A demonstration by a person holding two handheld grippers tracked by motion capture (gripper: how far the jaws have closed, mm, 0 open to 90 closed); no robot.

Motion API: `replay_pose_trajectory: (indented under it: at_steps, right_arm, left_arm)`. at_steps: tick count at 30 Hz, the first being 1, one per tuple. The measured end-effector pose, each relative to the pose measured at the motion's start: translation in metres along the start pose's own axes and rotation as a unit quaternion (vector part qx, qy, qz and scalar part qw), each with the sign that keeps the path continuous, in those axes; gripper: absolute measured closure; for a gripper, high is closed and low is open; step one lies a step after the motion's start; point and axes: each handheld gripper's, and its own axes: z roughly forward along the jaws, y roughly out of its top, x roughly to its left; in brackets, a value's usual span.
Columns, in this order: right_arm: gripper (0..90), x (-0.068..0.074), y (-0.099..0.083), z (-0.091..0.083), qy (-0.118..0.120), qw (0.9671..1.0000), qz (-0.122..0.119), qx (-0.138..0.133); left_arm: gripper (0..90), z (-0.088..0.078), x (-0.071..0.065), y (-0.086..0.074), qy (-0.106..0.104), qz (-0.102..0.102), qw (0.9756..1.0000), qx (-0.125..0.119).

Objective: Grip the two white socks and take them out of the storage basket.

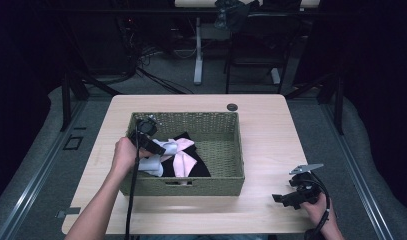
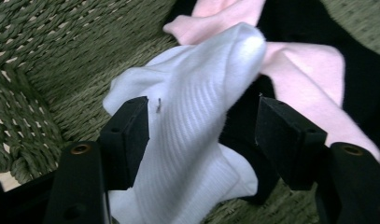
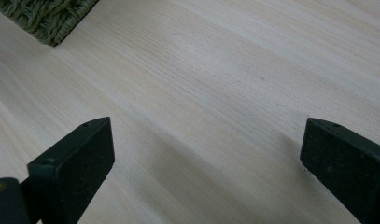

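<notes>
At the table, my left hand (image 1: 123, 152) reaches over the near left corner of the woven basket (image 1: 226, 182), forearm coming up from the bottom edge of the high view, and tips the left gripper (image 1: 163, 152) down and to the right into the pile of socks inside. In the left gripper view its jaws stand part-way apart on either side of a white sock (image 2: 192, 121): the left pad lies against the ribbed fabric, while a dark gap separates the right pad from it, so I read the sock as bracketed but not yet pinched. The white sock is ribbed, bunched into a soft fold with its rounded end lifted toward the camera, and it lies in the left half of the basket, close to the left wall. A pink sock (image 2: 313, 70) lies just behind it and partly under it, and both rest on black socks (image 2: 365, 65) spread over the basket floor. My right hand (image 1: 318, 207) rests low at the near right corner of the table (image 1: 271, 130), well apart from the basket, holding the right gripper (image 1: 281, 200) level and pointing left. In the right gripper view its jaws are spread wide over bare pale wood, with nothing between them and a corner of the basket showing at the upper left.
</notes>
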Motion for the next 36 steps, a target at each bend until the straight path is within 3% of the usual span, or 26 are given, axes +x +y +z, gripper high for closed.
replay_pose_trajectory:
  at_steps: [7,12,13,17,36]
  right_arm:
    - [2.4,0.000,0.000,0.000,0.001,1.0000,0.000,0.000]
    - [2.4,0.000,0.000,0.000,0.001,1.0000,0.000,0.001]
    - [2.4,0.000,0.000,0.000,0.002,1.0000,0.000,0.001]
    - [2.4,0.000,0.000,0.000,0.002,1.0000,-0.001,0.002]
    - [2.4,0.000,0.000,0.000,0.001,1.0000,-0.004,0.004]
  left_arm:
    - [41.2,0.009,0.000,0.003,0.013,-0.009,0.9997,0.017]
    - [52.3,0.015,0.000,0.003,0.017,-0.002,0.9994,0.029]
    - [61.3,0.014,0.000,0.003,0.014,-0.002,0.9997,0.020]
    - [73.9,0.010,-0.002,0.002,0.009,0.000,0.9999,0.007]
    - [76.6,-0.039,0.001,0.006,-0.011,0.001,0.9988,-0.047]
